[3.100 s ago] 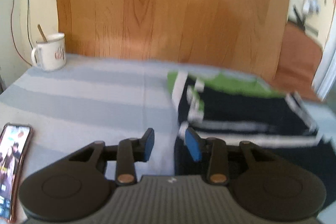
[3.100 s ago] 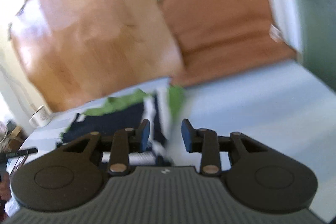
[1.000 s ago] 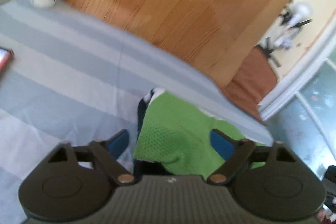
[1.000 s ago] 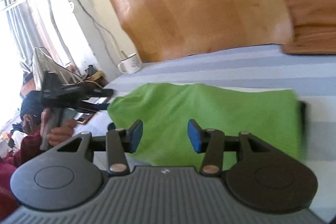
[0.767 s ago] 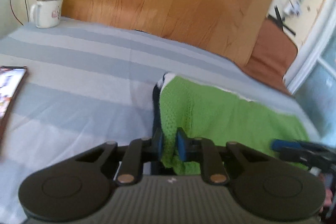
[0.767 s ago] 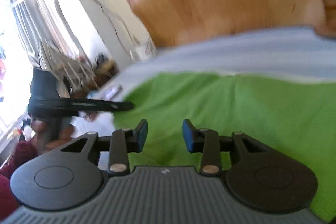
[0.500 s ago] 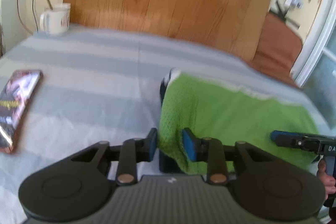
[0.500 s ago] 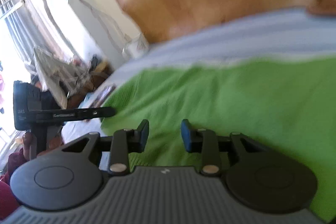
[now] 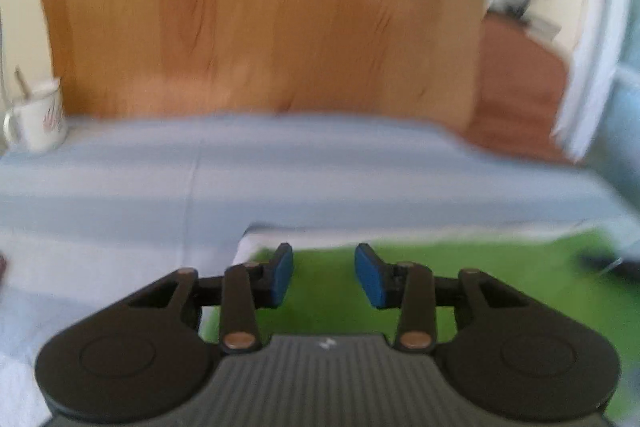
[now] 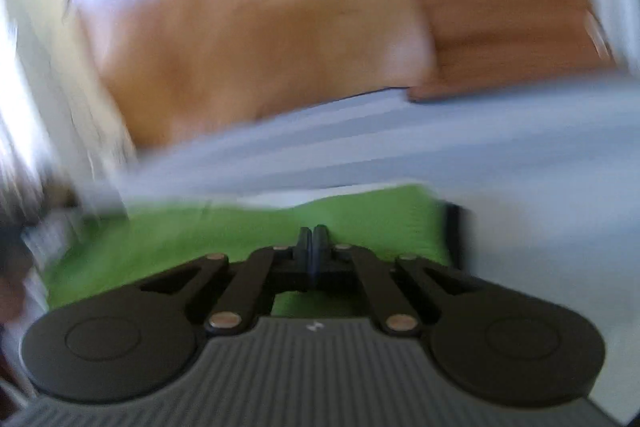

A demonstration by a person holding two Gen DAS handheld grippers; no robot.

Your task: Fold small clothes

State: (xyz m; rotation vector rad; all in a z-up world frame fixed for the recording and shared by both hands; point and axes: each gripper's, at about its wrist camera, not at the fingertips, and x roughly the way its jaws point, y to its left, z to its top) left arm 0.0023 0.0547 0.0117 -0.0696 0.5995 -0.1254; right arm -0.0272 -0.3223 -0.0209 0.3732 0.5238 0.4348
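While the green garment (image 9: 460,279) lies folded flat just under both wrists, my left gripper (image 9: 324,273) gapes empty, my right gripper (image 10: 314,241) is pressed together, and I judge only tidying remains.

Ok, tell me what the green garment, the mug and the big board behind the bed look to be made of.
Green garment: soft fabric, matte; it lies limp, though blur hides any weave. Mug: probably glazed ceramic or enamel, white with a slight sheen and a reddish print. Board: wood or wood-look laminate, orange-brown with dark grain streaks, semi-gloss.
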